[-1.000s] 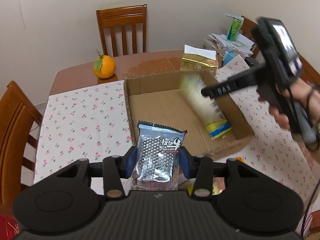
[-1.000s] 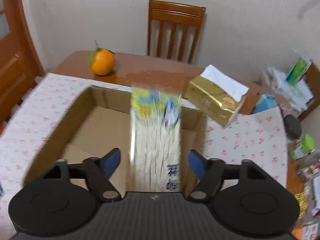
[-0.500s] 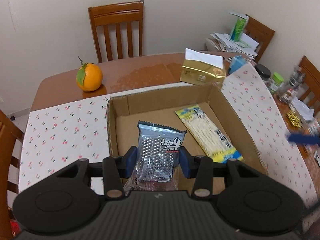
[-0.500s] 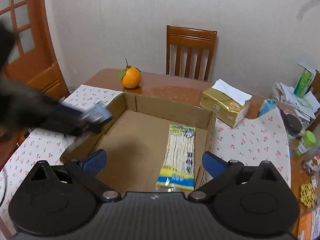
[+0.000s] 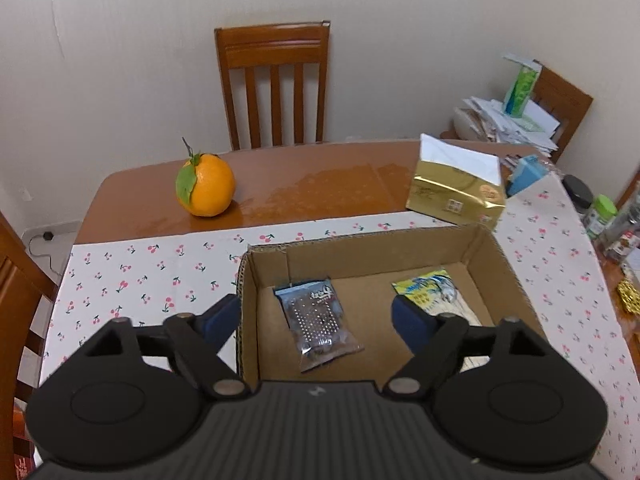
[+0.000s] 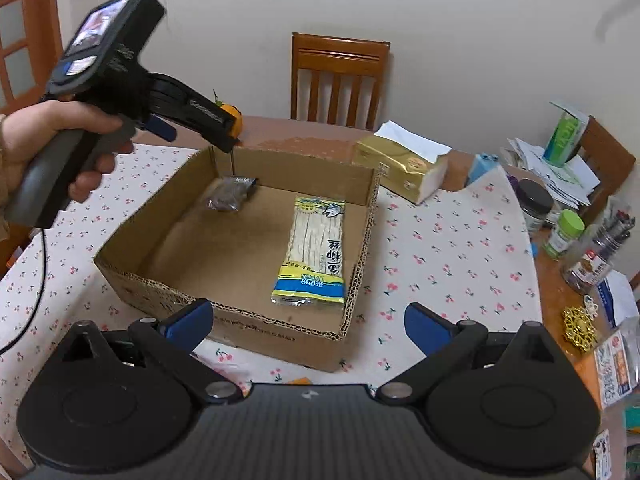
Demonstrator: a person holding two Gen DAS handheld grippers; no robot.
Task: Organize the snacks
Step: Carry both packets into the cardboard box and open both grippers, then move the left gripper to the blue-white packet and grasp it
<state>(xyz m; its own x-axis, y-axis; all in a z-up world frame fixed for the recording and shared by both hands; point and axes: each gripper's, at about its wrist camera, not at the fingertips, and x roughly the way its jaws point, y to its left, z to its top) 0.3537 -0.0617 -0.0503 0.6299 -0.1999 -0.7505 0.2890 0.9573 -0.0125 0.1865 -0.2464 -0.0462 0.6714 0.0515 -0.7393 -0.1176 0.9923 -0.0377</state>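
Observation:
An open cardboard box sits on the cherry-print tablecloth. A dark silver-dotted snack packet lies in its far left corner. A long pale snack packet with yellow and blue ends lies along its right side. My left gripper is open and empty above the dark packet; it also shows in the right wrist view, held over the box's far left corner. My right gripper is open and empty, just short of the box's near wall.
An orange and a gold tissue pack stand on the bare wood behind the box. Jars, papers and small packets crowd the table's right side. Wooden chairs surround the table.
My left gripper opened and let the dark packet drop into the box's left corner. My right gripper drew back from the box after releasing the long packet.

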